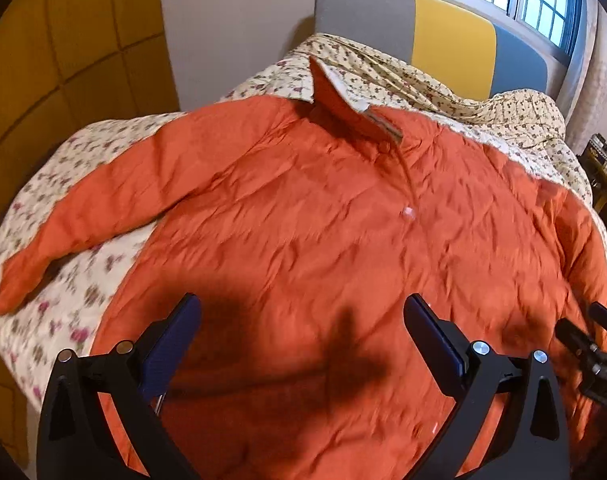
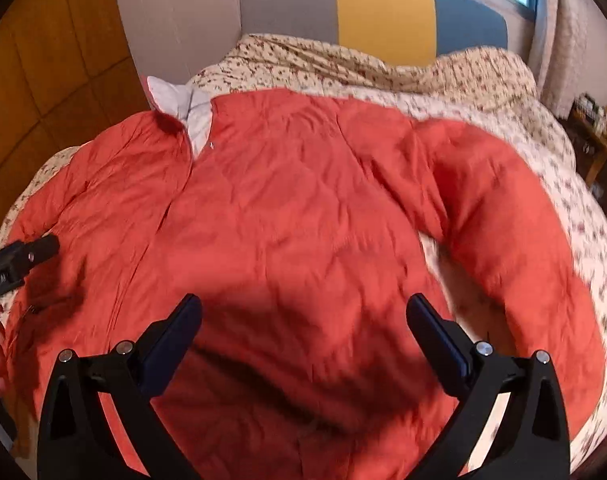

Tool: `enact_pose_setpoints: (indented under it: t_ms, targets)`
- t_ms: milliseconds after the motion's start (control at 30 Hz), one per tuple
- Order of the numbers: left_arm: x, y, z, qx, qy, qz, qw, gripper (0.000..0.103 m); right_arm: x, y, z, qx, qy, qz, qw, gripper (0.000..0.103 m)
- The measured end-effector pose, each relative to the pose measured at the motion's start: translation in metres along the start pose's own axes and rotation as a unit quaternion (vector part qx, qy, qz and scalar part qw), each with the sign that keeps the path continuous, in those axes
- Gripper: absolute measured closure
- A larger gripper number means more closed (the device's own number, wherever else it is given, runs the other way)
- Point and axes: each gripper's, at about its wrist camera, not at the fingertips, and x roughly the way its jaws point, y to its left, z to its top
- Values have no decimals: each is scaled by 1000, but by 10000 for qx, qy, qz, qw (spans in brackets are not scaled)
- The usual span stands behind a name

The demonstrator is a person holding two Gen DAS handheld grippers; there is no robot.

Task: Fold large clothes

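The jacket point(image 1: 303, 220) lies flat, front up, filling mid-frame on the bed point(image 1: 63, 292). Both the left gripper point(image 1: 302, 308) and right gripper point(image 2: 303, 308) hover over its hem, jaws spread wide and empty. The puffy, slick fabric could slip from a shallow pinch, and a one-layer grab would bunch the fold.

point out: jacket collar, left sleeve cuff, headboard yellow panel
jacket collar point(image 1: 345, 108), left wrist view, on the orange outer face.
left sleeve cuff point(image 1: 17, 280), left wrist view, on the sleeve's end.
headboard yellow panel point(image 2: 385, 16), right wrist view, panel centre.

Crinkled, quilted matt cloth jacket point(image 1: 323, 216) lies on soft floral cotton bedspread point(image 1: 63, 312).
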Motion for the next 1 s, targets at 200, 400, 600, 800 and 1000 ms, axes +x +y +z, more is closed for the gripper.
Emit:
enact_pose_setpoints:
  t_ms: [200,400,600,800,1000]
  targets:
    - [29,-2,54,-186,-139,-295,9993,3,46,5,40,-297,-72,-619,9976,2]
    - [60,4,117,-837,-541,-386,9943,3,86,8,95,-117,-142,61,9998,6]
    - [104,2,166,-1106,-635,-369,9911,3,134,47,156,-521,-139,484,9974,30]
    - [157,21,195,-1577,-427,-394,9858,24,187,77,201,-522,-30,690,9962,31]
    - [177,39,187,-1791,-218,-778,9805,51,235,94,213,-436,261,692,9963,32]
